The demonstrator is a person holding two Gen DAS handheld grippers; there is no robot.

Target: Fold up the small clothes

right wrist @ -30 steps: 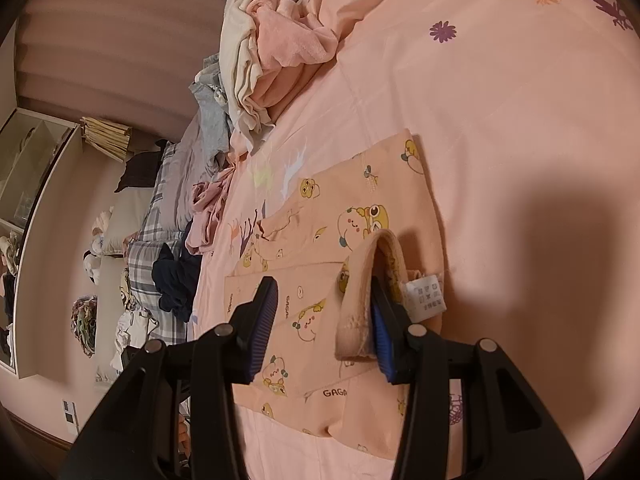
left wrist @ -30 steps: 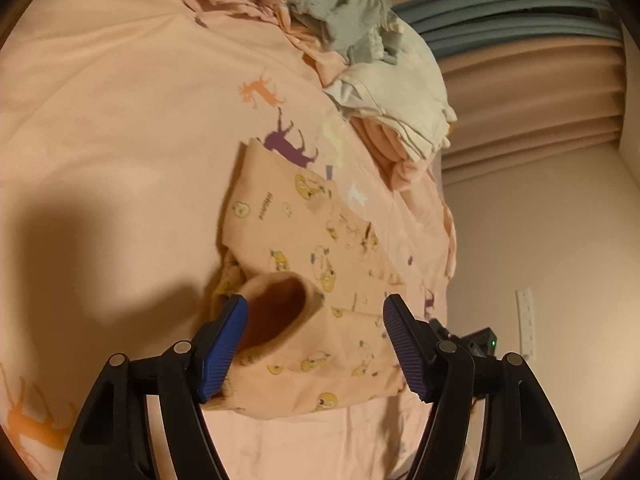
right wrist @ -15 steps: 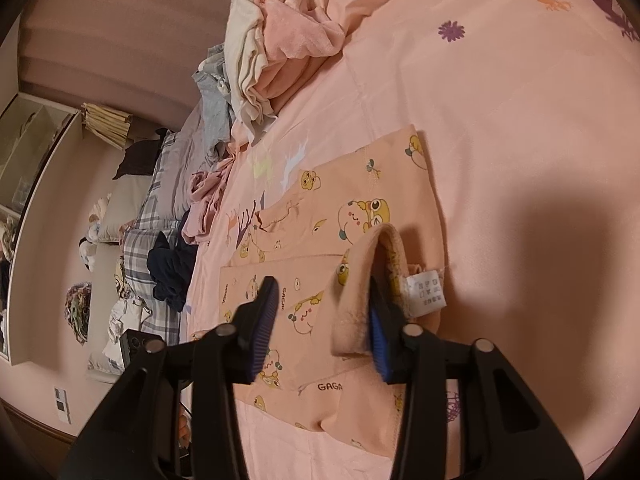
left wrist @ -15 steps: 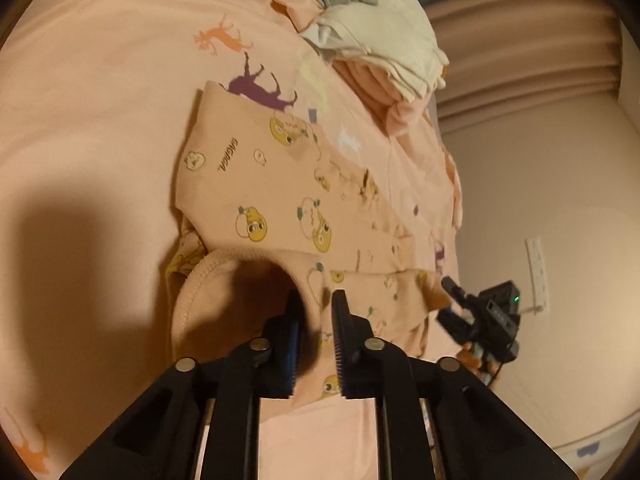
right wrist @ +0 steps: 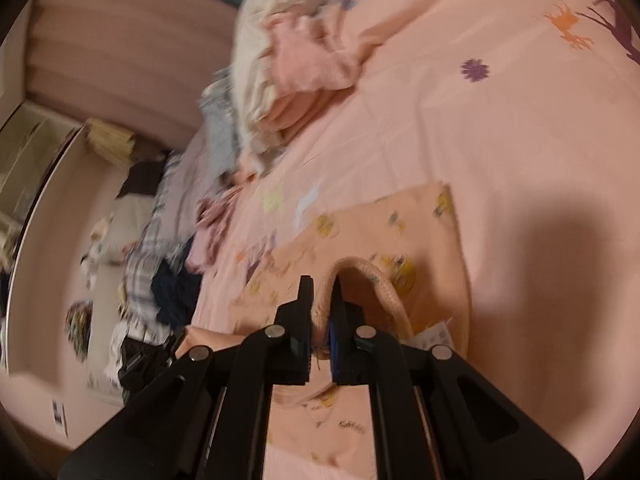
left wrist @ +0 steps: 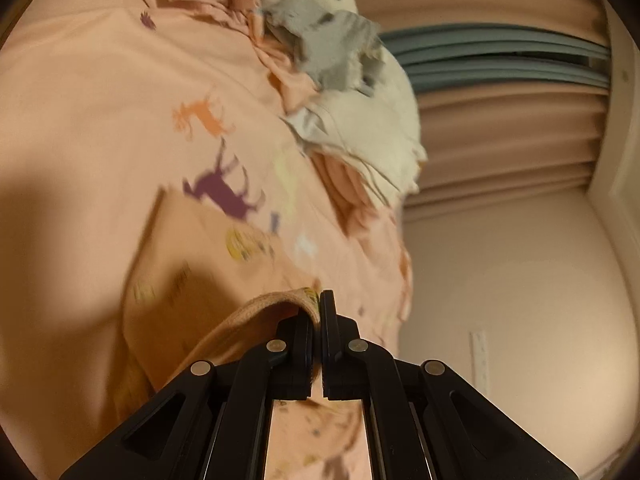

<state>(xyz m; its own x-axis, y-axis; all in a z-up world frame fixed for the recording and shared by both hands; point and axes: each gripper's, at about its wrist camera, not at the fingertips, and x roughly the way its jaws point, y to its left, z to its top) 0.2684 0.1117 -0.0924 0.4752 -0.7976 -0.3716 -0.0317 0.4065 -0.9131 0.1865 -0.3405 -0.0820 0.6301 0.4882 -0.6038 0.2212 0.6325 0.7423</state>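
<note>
Both claws have clamped the garment's (left wrist: 276,304) waistband.

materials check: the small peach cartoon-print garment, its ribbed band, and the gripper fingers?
Small peach cartoon-print garment: soft matte knit, probably cotton; it lies limp and flat on the bed. Ribbed band: thicker stretchy rib knit, arching up in a loop where it is pinched. Left gripper and right gripper: black, faintly glossy rigid fingers, likely plastic; the right fingers carry blue pads, possibly rubber.

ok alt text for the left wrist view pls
The left gripper is shut on the ribbed collar of a small peach top printed with yellow cartoons, lying on a pink animal-print bedsheet. Behind it, a plush duck sits on piled laundry, before pink curtains.
</note>
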